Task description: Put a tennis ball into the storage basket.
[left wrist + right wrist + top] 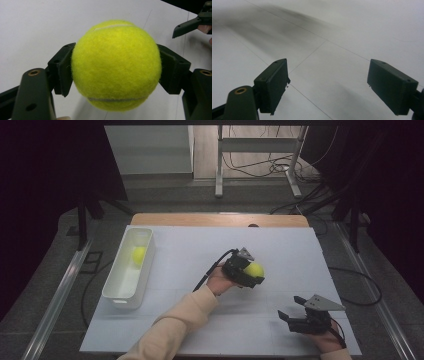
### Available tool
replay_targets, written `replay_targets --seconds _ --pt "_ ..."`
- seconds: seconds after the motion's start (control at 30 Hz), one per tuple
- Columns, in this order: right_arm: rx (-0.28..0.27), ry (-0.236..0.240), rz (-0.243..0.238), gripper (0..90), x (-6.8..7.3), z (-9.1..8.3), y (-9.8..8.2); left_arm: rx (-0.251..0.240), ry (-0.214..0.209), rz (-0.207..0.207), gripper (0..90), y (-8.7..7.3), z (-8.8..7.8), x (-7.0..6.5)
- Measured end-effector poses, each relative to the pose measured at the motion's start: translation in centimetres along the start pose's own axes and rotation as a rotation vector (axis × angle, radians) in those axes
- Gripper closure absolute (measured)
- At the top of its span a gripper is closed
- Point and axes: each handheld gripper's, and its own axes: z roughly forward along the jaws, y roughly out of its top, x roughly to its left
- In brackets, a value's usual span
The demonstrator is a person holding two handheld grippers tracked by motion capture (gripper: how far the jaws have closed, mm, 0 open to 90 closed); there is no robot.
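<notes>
Seen from above: a white table top (200, 320) with bare surface all around both hands, widest toward 12 o'clock and along the near edge at 6 o'clock. At 9 o'clock, set lengthwise near the left border, a long white bin (116, 287) with a second ball (138, 254) inside its far half. Near the middle, just right of centre, left gripper (250, 272) pinching a yellow tennis ball (254, 270), raised off the surface, cream sleeve (172, 325) trailing down toward 6 o'clock. In the left gripper view, tennis ball (116, 66) clamped squarely between both black pads, one pad pressed against the ball at 9 o'clock and the other at 3 o'clock, shadow on the white top beneath. At 4 o'clock from the held ball and well apart from it, right gripper (292, 312) close to the near right corner, jaws spread wide, nothing between them; in the right gripper view, just bare white table top between the parted pads.
</notes>
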Motion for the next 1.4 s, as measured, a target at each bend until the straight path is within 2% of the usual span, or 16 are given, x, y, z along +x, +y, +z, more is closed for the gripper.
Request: replay_targets --seconds 0.47,0.5,1.4 --pt "0.001 -0.002 0.0 17.7 0.1 0.0 0.0 -0.007 -0.004 0.011 25.9 -0.6 -1.8 -0.7" --pt "0.002 -0.003 0.0 17.7 0.1 0.0 0.0 -0.004 -0.004 0.022 25.8 -0.7 -2.0 -0.7" --pt "0.01 -0.009 0.0 17.7 0.1 0.0 -0.1 -0.023 0.018 0.005 25.8 -2.2 -4.6 -0.6"
